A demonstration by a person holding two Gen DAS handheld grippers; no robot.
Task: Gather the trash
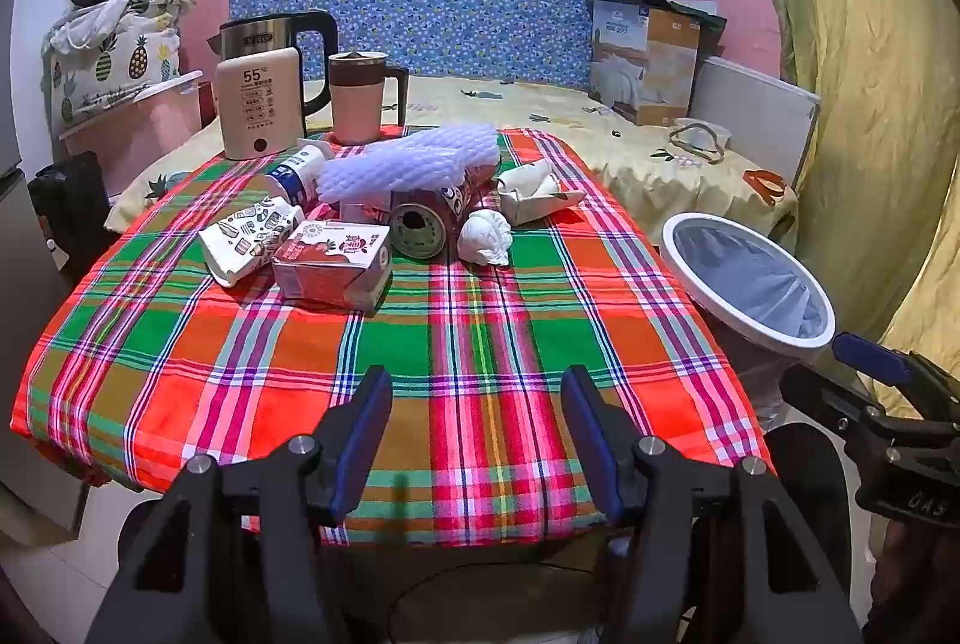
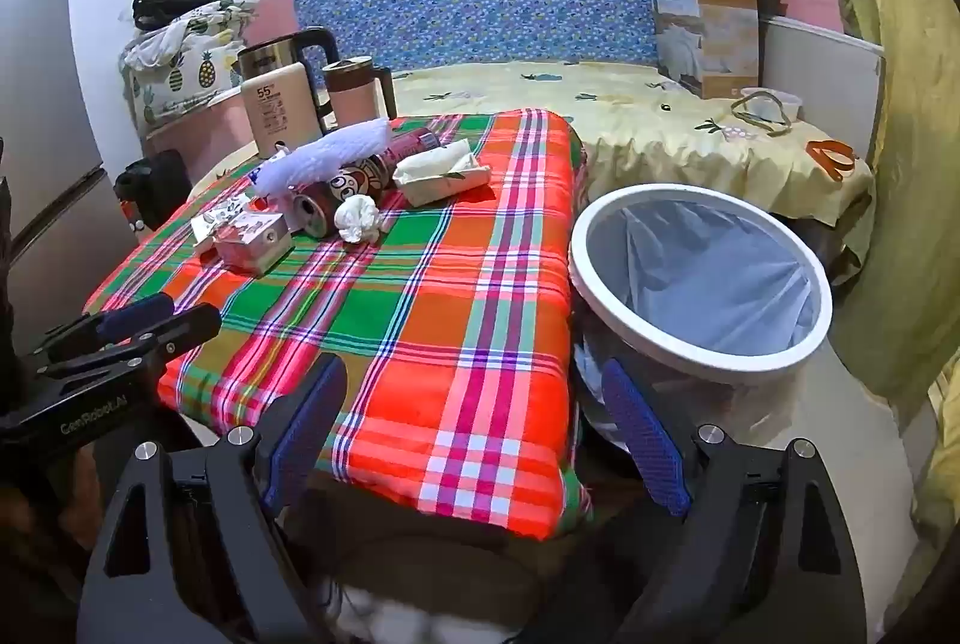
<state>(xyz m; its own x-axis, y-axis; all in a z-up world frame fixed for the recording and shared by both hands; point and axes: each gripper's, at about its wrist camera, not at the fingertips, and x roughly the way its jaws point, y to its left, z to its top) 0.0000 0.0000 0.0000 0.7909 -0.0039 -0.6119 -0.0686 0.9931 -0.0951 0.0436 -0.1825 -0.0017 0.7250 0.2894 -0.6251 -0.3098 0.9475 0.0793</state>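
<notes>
Behind the foam net [image 1: 408, 161], two cans [image 1: 420, 224] lie partly hidden among the trash heaped at the far end of the plaid tablecloth [image 1: 420, 374]; one crumpled tissue [image 1: 485, 237] and one milk carton [image 1: 333, 264] lie in front. Right of the cloth stands one lined bin [image 2: 699, 284]. Left gripper [image 1: 474, 440] and right gripper [image 2: 480, 434] hover near the cloth's near edge, fingers apart, empty.

Both grippers [image 1: 474, 428] [image 2: 474, 416] seemingly open, empty

Woven plaid tablecloth [image 1: 420, 344] (matt); glossy plastic bin rim [image 2: 606, 302]; shiny steel kettle [image 1: 258, 38].
</notes>
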